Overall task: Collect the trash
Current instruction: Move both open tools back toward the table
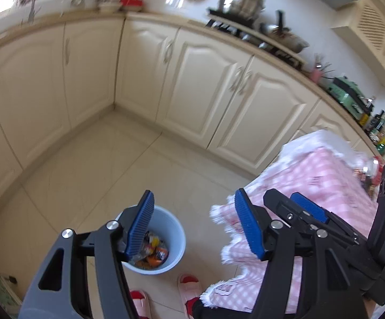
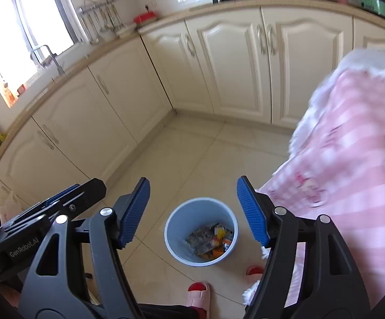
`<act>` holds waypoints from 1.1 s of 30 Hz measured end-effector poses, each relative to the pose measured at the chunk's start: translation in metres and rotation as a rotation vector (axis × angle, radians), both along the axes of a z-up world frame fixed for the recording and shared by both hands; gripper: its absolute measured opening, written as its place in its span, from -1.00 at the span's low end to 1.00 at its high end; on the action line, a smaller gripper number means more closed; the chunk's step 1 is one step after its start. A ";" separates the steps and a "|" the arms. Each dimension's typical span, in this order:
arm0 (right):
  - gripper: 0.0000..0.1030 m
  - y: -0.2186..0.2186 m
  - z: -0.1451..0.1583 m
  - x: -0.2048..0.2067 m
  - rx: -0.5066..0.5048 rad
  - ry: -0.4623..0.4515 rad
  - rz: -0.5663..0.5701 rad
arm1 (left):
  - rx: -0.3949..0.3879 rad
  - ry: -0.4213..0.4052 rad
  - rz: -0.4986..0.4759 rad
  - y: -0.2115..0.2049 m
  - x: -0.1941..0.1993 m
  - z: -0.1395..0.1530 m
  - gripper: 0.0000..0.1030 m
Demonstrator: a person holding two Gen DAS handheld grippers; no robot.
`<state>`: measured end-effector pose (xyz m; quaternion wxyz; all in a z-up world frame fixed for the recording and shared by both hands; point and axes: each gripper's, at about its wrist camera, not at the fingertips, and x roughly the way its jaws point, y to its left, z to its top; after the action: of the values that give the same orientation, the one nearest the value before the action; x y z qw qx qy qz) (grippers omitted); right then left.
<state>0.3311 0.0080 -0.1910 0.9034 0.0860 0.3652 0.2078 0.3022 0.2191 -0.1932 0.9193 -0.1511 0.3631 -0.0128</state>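
We see open tiled floor point(image 2: 192, 146) stretching from the blue bin point(image 2: 175, 226) to the corner of the cream cabinets point(image 2: 232, 66), so there is room to pass on that side. To the right, the table's pink checked cloth point(image 2: 352, 159) hangs just beside the bin and crowds that flank (its white fringe reaches low). The bin's mouth lies open from above, wrappers point(image 2: 208, 239) covering its bottom. Pink slippers point(image 1: 189, 285) stand near its rim.
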 end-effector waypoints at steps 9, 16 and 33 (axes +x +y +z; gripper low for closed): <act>0.39 -0.106 0.064 -0.047 -0.021 -0.130 -0.127 | 0.036 -0.122 -0.177 -0.104 -0.020 0.065 0.32; 0.46 -0.221 0.089 -0.056 -0.124 -0.176 -0.300 | 0.071 -0.127 -0.361 -0.213 -0.008 0.075 0.45; 0.52 -0.338 0.027 0.055 -0.208 0.093 -0.302 | 0.100 -0.018 -0.459 -0.312 0.062 0.048 0.45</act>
<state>0.3858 -0.3301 -0.1645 0.9104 0.0555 0.4092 0.0266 0.3643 -0.0930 -0.1454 0.9018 -0.0188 0.3800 -0.2049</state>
